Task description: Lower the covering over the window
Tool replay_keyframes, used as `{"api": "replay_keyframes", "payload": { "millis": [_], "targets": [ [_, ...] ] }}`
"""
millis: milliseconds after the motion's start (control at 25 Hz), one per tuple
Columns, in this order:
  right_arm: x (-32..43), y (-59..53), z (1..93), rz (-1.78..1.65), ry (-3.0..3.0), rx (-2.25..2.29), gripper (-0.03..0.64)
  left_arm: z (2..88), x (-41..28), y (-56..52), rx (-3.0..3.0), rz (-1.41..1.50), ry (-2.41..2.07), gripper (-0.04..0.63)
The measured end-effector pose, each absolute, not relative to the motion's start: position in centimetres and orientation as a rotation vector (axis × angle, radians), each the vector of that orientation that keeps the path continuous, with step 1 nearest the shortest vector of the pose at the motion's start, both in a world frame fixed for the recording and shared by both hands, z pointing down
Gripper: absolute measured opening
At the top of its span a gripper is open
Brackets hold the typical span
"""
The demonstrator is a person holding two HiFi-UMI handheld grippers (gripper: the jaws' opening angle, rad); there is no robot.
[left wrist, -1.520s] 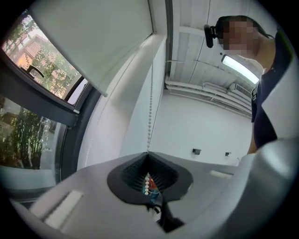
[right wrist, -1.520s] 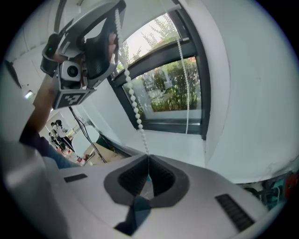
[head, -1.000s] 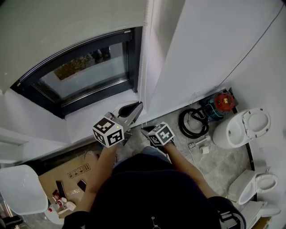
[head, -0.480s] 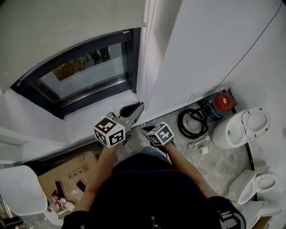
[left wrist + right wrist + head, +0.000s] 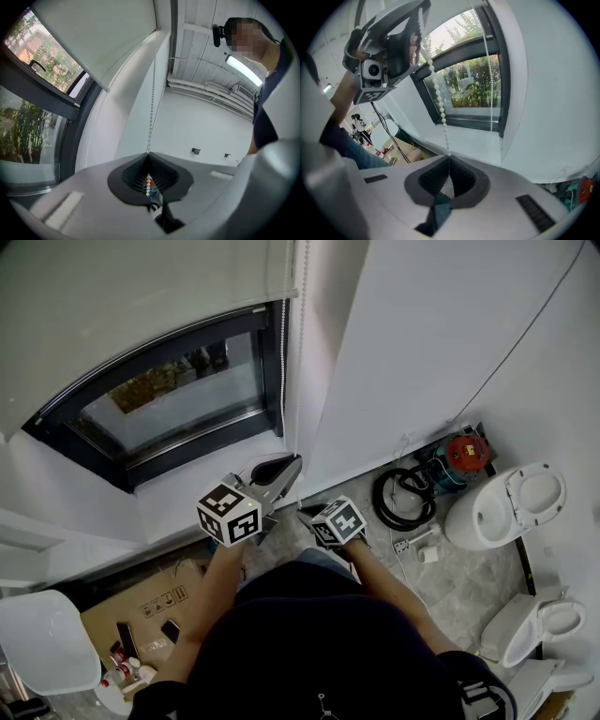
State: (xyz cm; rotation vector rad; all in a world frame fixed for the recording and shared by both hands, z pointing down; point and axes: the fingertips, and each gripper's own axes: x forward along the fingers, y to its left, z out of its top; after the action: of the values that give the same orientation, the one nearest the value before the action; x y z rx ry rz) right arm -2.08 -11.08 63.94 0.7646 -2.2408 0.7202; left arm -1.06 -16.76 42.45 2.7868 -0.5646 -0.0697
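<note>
Both grippers are working at the right-hand side of the window (image 5: 178,390). The white roller blind (image 5: 141,287) is hanging over the window's upper part only; its bottom edge is sitting across the top of the frame, leaving most of the glass, and the greenery outside, uncovered. The bead chain (image 5: 298,381) is running down along the window's right edge, just beside the frame. The left gripper (image 5: 292,463) is pointing level below the window's lower right corner, and its own view is showing the jaws closed on the bead chain (image 5: 151,117), with white beads pinched in the throat of the left gripper (image 5: 149,155). The right gripper (image 5: 302,513) is sitting just below the left one, further from the window, angling downward. Its jaws are also clamped shut on the same chain: the right gripper view is showing the beads (image 5: 438,101) running taut from the left gripper above straight into the tip of the right gripper (image 5: 449,158). Each gripper is carrying a marker cube (image 5: 229,516) printed with black-and-white square codes, no readable text. On the floor below the window's left part, a cardboard box (image 5: 150,601) is showing handling pictograms; its print is too small to read. Well to the right of the window, a toilet (image 5: 506,507), a coiled black hose (image 5: 403,493) and a red-capped machine (image 5: 467,454) are standing.
</note>
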Motion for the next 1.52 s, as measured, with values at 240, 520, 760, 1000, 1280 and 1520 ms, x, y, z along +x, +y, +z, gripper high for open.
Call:
{"api": "replay_keyframes", "payload": {
  "millis": [240,520,760,1000,1280,1520],
  "targets": [
    [-1.9,-11.1,64.1,0.712,-2.236,0.766,0.012,44.3,-0.3,-16.1,2.782,0.052,-0.531,0.011],
    [-1.5,-10.9,64.3,0.728,-2.232,0.772,0.012,50.6,-0.2,-14.5,2.666,0.168,-0.510,0.011],
    [-1.0,-11.2,63.7,0.716,-2.249,0.833,0.014,50.9,-0.2,-14.8,2.638,0.138,-0.518,0.011],
    [0.2,-14.3,55.9,0.642,-2.418,0.959,0.107,51.2,-0.8,-15.6,2.622,0.105,-0.539,0.011],
    [0.4,-16.7,43.3,0.372,-2.640,1.095,0.107,51.2,-0.4,-15.9,2.620,0.099,-0.517,0.011],
    [-0.4,-17.4,39.3,0.242,-2.701,1.166,0.107,51.2,-0.4,-15.9,2.616,0.089,-0.509,0.011]
  ]
}}
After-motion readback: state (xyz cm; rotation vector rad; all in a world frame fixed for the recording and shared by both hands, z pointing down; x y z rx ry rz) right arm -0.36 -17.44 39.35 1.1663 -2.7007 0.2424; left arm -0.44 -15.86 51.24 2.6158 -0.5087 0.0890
